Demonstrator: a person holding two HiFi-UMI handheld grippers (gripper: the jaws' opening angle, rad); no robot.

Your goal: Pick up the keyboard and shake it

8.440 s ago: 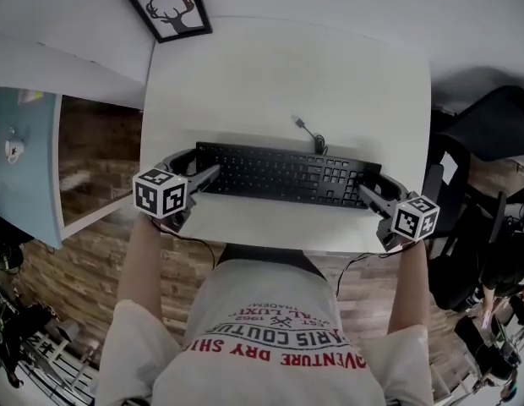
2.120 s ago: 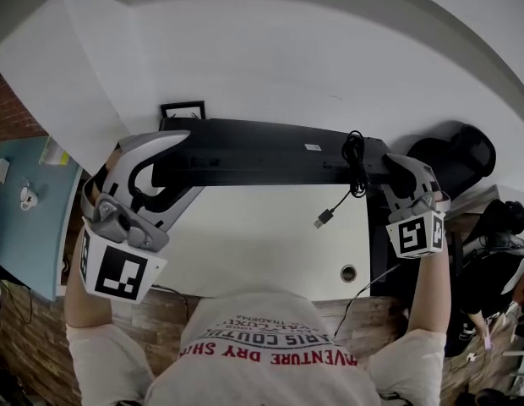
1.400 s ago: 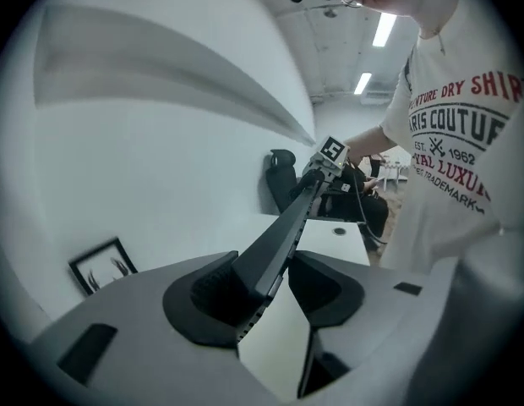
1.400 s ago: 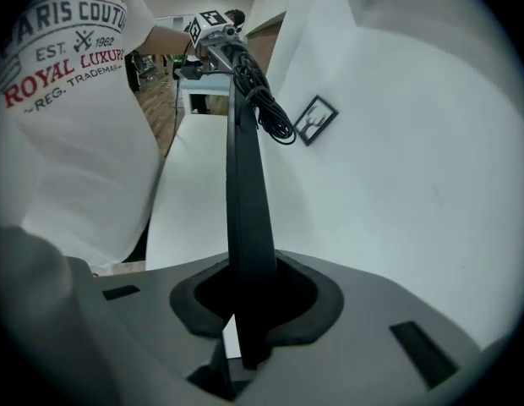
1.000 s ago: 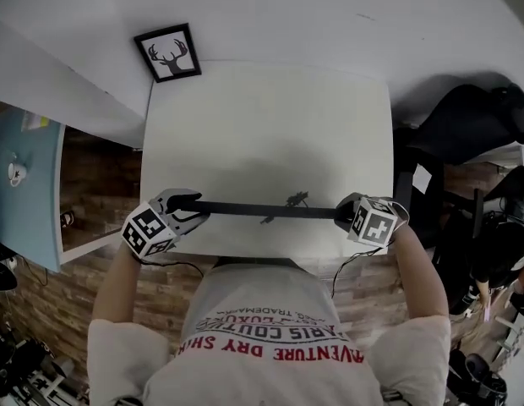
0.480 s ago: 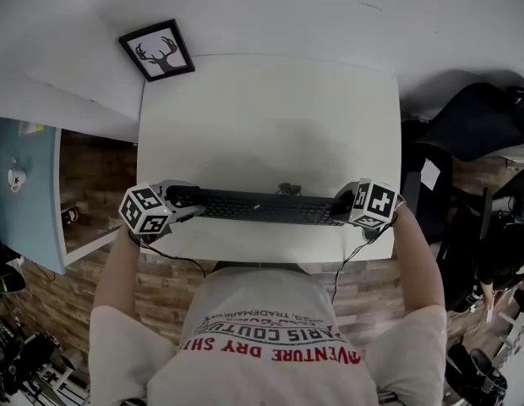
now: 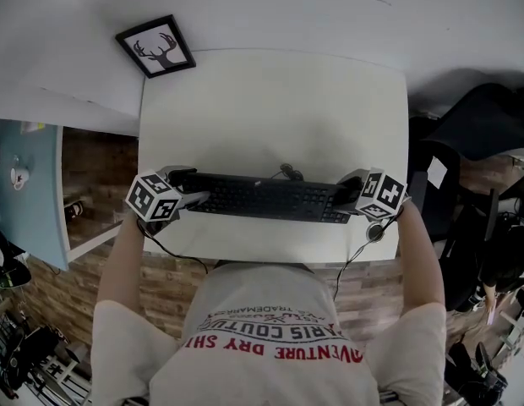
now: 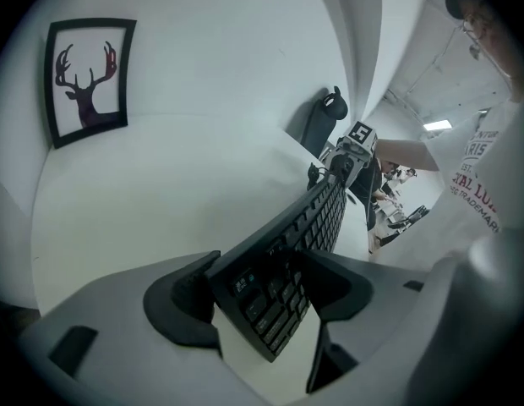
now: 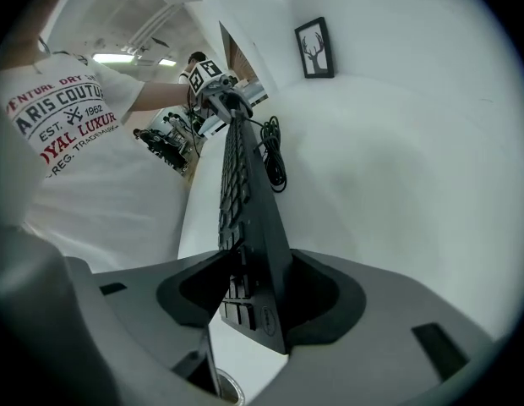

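The black keyboard (image 7: 262, 198) lies keys up along the near part of the white desk (image 7: 270, 100). My left gripper (image 7: 188, 189) straddles its left end and my right gripper (image 7: 346, 194) its right end. In the left gripper view the keyboard (image 8: 317, 218) runs away between the jaws of the left gripper (image 8: 262, 286), with a strip of desk showing beside the key side. In the right gripper view the keyboard (image 9: 241, 184) stands between the jaws of the right gripper (image 9: 258, 290), with a gap on its key side. Both pairs of jaws have just been opening around it.
The keyboard's cable (image 7: 287, 172) is bunched just behind it. A framed deer picture (image 7: 155, 46) leans at the desk's far left corner. A round cable hole (image 7: 375, 232) sits near the front right corner. A black chair (image 7: 473, 134) stands right of the desk.
The keyboard has turned from standing on its edge to lying keys up on the desk. Both grippers have come down with it and their jaws have widened.
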